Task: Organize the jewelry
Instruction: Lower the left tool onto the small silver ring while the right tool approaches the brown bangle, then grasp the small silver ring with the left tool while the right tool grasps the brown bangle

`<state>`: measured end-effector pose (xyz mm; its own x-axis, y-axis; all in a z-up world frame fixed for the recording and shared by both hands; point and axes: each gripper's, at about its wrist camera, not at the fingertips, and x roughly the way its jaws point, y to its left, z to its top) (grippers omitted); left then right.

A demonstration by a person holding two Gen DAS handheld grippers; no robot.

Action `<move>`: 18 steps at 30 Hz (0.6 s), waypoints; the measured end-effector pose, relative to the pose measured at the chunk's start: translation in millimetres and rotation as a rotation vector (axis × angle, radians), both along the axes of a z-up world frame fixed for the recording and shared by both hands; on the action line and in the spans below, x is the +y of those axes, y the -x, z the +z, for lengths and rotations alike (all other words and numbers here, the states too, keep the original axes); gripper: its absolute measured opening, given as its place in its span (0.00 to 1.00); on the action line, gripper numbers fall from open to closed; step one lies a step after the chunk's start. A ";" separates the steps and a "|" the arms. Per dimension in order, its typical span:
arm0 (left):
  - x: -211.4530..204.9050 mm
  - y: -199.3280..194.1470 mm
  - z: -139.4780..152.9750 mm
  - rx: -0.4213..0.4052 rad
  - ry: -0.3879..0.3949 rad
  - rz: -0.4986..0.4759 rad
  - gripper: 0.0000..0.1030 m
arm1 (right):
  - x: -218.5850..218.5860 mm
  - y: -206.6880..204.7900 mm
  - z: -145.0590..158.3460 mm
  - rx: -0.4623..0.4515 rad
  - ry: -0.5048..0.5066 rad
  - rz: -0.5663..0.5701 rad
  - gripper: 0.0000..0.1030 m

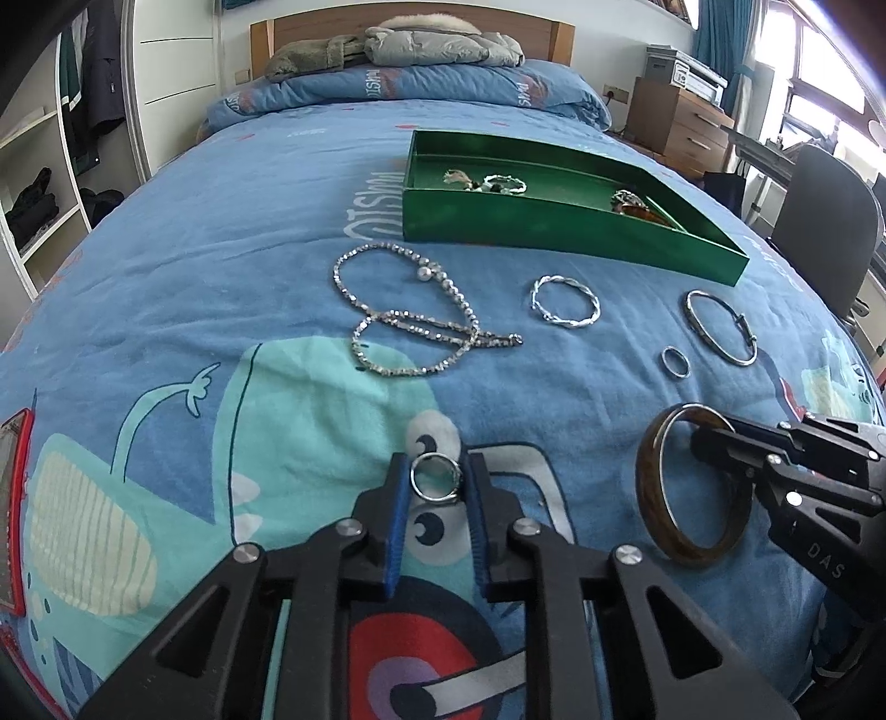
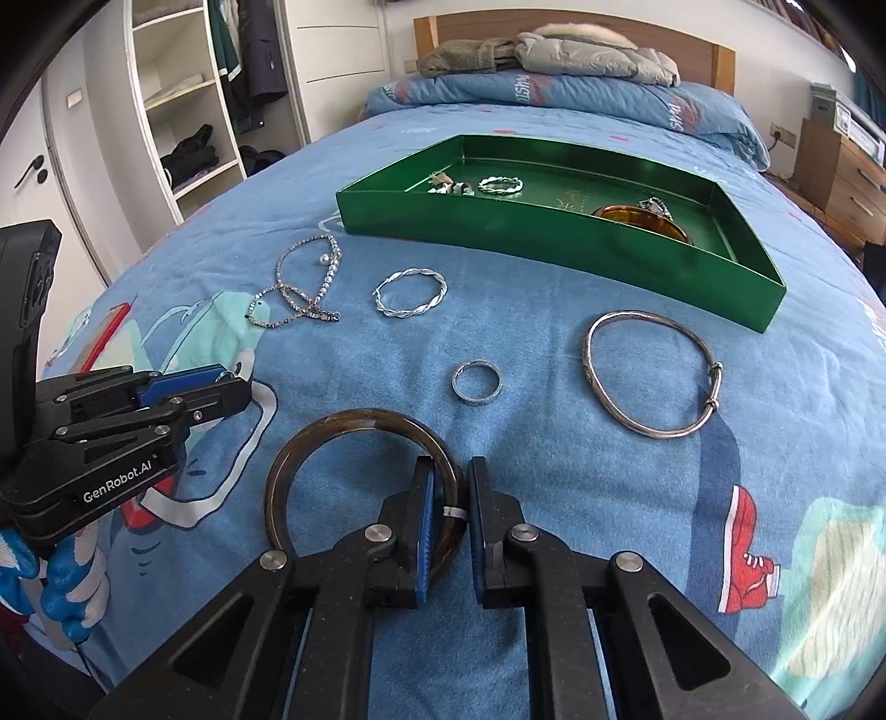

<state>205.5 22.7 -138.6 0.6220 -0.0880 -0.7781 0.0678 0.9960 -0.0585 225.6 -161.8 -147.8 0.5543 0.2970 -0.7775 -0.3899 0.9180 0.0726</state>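
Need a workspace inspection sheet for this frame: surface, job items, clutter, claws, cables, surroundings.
Surface: blue printed bedspread, wrinkled.
Job's things: green tray already holding several pieces; chain, twisted bangle, plain bangle and small ring loose on the bedspread.
Clutter: red-edged object at the left edge, unclear.
Claws: left claw shut on a silver ring; right claw around the dark bangle's rim.
Cables: nothing seen.
Surroundings: clothes at the headboard, wardrobe, drawers, chair.

Bedroom: blue-quilted bed (image 1: 232, 221), wooden headboard (image 1: 410, 27), open wardrobe (image 2: 183, 111), daylit window (image 1: 819, 83).
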 end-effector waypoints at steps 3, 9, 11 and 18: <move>2.2 2.6 2.8 0.005 0.013 0.006 0.17 | -3.0 5.6 2.9 -0.003 -0.004 -0.007 0.11; 1.4 14.6 12.4 -0.002 0.013 0.010 0.17 | -14.0 18.5 9.1 -0.007 -0.018 -0.033 0.10; 0.5 19.0 16.5 -0.009 0.012 0.008 0.17 | -16.6 22.9 12.2 -0.013 -0.020 -0.040 0.10; -0.6 38.0 35.4 -0.038 0.007 0.005 0.17 | -23.3 41.5 33.0 -0.058 -0.025 -0.052 0.10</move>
